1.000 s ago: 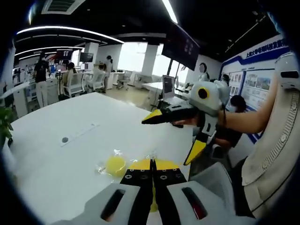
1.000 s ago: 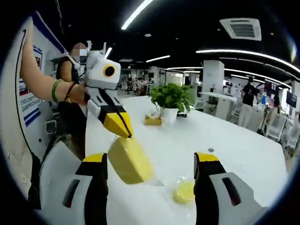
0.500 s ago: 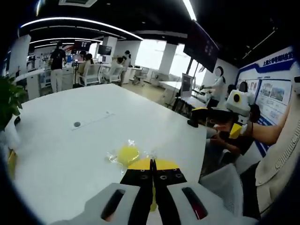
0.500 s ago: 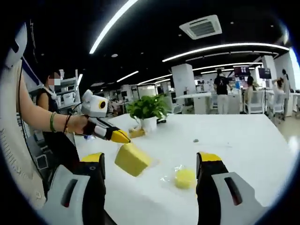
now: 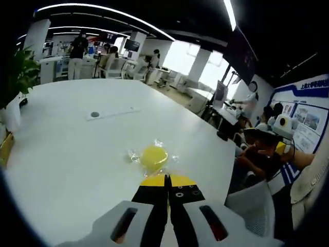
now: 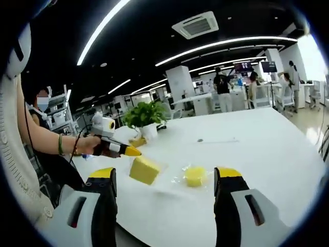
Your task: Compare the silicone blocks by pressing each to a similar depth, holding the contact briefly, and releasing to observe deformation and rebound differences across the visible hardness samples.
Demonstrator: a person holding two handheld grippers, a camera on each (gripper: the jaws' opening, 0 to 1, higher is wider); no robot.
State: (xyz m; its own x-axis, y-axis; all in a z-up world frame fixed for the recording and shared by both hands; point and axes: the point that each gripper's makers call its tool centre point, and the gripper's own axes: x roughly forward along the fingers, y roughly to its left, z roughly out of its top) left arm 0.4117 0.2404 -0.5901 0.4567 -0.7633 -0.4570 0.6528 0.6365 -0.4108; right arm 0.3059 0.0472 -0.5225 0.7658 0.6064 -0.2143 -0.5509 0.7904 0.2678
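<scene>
In the left gripper view we see our left gripper (image 5: pixel 167 181) at the bottom with its yellow-tipped jaws pressed together, nothing between them. Just beyond the tips, the round yellow silicone block (image 5: pixel 153 155) lies in its clear wrapper on the white bench (image 5: pixel 67 154). Farther along the bench we make out a small dark round spot (image 5: pixel 94 114) beside a thin strip. At the right edge, off the bench, our right gripper (image 5: pixel 280 135) shows small in a hand; we cannot tell its jaws from here.

In the right gripper view our right gripper (image 6: pixel 164 177) has its jaws wide apart, holding nothing. Between and beyond them, two samples sit on the bench (image 6: pixel 267 149): the square yellow silicone block (image 6: pixel 144 170) to the left, tilted on the surface, and the round block (image 6: pixel 195 175) in its wrapper just beside it, apart from it. The left gripper (image 6: pixel 134 152) hovers with its closed tip just above the square block's near corner. Behind stands a potted plant (image 6: pixel 142 114), with a small yellow object (image 6: pixel 136 142) at its base.
</scene>
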